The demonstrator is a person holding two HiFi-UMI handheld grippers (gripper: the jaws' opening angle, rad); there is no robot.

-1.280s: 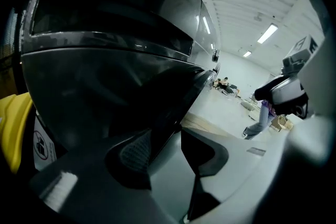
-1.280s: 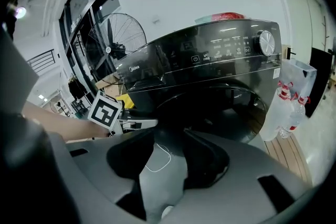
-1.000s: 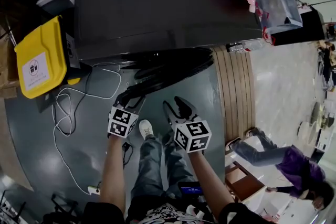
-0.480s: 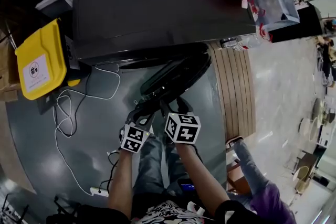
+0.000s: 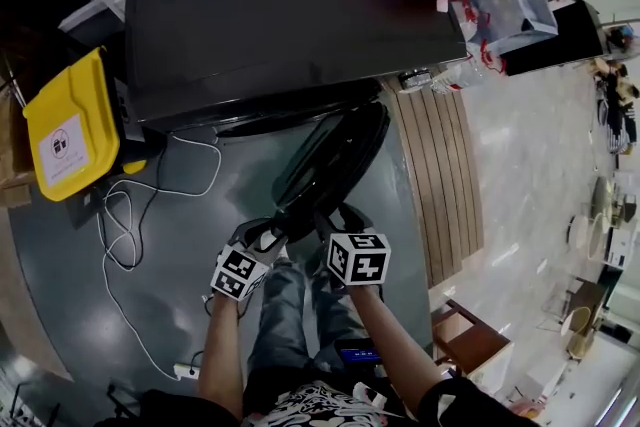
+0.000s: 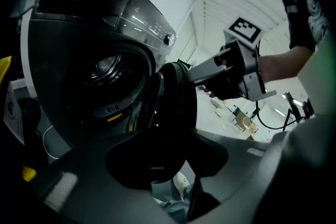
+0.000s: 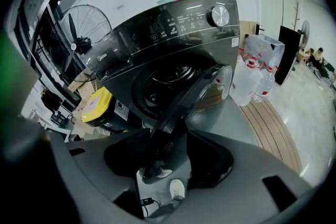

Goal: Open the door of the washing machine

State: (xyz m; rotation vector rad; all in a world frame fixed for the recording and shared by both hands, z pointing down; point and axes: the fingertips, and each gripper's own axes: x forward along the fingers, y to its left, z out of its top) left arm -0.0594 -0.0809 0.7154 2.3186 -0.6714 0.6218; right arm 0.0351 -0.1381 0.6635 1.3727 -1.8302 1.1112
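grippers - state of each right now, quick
left gripper: open, jaws just opening, door edge seems to sit between them
right gripper: open, jaws just closing, door edge between them, not clamped

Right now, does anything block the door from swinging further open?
Nothing visible blocks the door yet. The water bottles beside the washing machine stand on its hinge side and might meet it near full swing.

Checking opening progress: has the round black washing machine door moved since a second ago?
Yes. The round black washing machine door has swung further out from the front of the dark washing machine, its free edge nearer the person's legs.
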